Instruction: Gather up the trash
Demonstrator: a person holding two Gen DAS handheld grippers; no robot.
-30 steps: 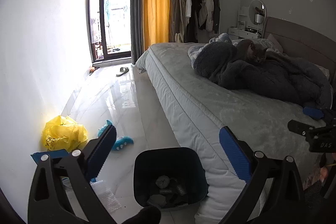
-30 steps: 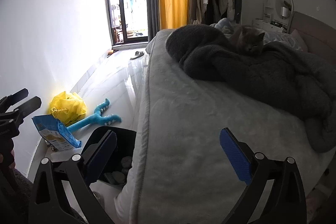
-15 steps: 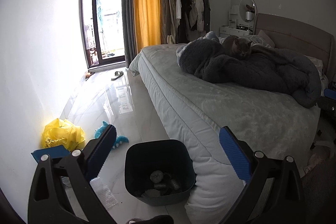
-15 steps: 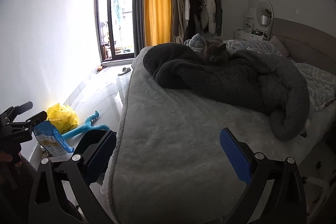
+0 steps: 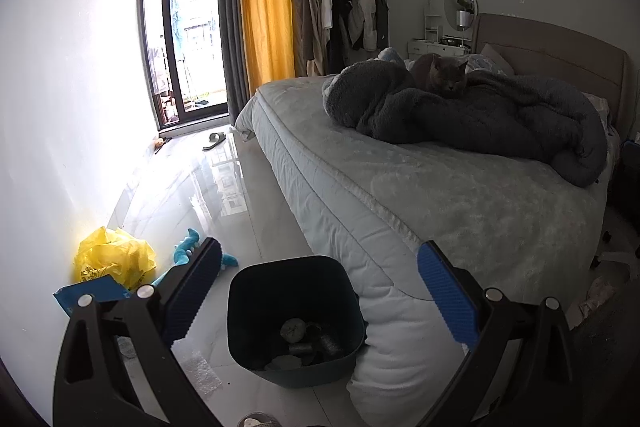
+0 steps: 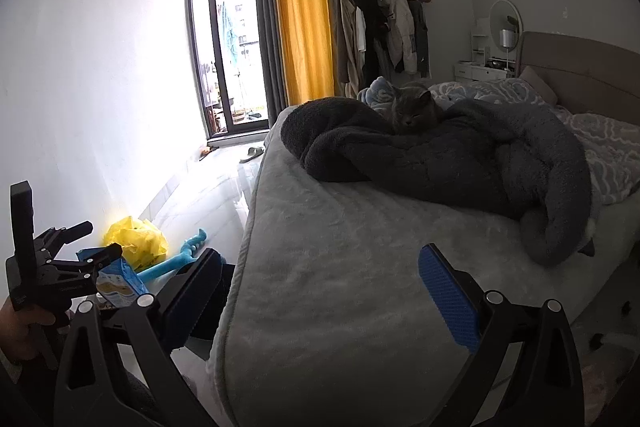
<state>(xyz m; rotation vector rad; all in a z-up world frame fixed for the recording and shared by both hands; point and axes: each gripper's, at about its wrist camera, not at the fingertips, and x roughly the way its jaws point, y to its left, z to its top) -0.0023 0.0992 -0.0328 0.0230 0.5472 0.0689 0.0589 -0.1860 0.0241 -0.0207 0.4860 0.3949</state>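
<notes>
Daylight enters through the glass balcony door [image 5: 184, 43] at the far end of the room, washing out the view beyond it and laying a strong white glare on the glossy floor [image 5: 208, 187] and the left wall [image 5: 72, 87], while the bed [image 5: 460, 203] and the dark blanket [image 6: 460, 163] sit in softer, dimmer light with little shadow detail. Both fisheye pictures bend straight lines hard toward the edges and end in a black circular border at the corners. Focus is fairly sharp through the middle, with slight softness and grain in the dark areas.
</notes>
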